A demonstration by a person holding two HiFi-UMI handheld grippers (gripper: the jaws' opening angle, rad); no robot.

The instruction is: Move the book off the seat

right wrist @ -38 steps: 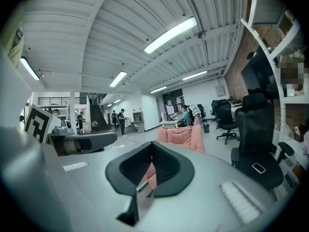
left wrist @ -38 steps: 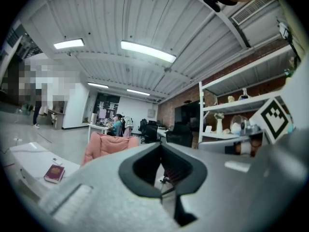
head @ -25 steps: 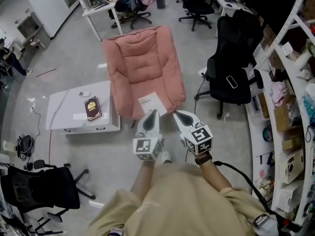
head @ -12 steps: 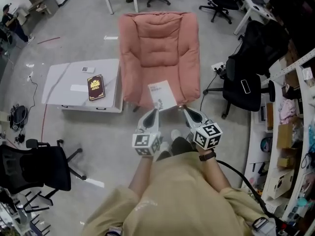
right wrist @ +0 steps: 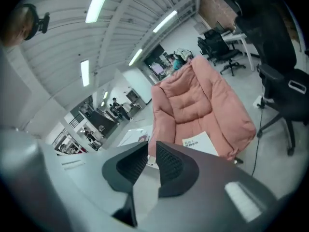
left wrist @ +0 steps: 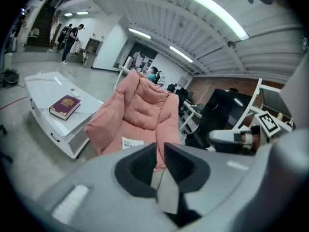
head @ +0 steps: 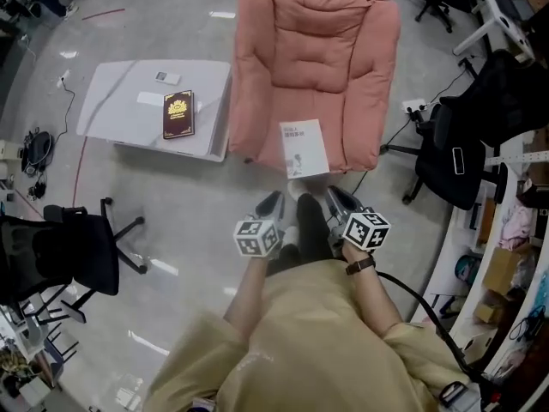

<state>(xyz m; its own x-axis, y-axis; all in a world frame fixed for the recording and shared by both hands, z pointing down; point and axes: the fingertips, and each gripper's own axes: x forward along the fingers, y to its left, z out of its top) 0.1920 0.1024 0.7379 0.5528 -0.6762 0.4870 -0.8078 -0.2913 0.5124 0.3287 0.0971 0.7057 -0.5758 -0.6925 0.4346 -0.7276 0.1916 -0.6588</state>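
A white book (head: 304, 148) lies on the front edge of the pink armchair's seat (head: 319, 58). Both grippers hover over the floor just short of it, pointing at the chair. My left gripper (head: 274, 202) is below the book's left corner, and my right gripper (head: 332, 197) is below its right corner. Neither touches the book. In the left gripper view the jaws of the left gripper (left wrist: 160, 149) are opening, a narrow gap with nothing in it, and the book (left wrist: 131, 143) lies beyond. The right gripper (right wrist: 151, 149) is opening the same way, empty, with the book (right wrist: 200, 144) ahead.
A low white table (head: 129, 101) left of the armchair carries a maroon book (head: 178, 114). Black office chairs stand at the right (head: 467, 144) and at the left (head: 60, 260). Shelving runs along the right edge. People stand far back (left wrist: 72, 35).
The person has stepped toward the armchair: chair and book have come lower in the head view and closer to both grippers. The low table has come nearer too.
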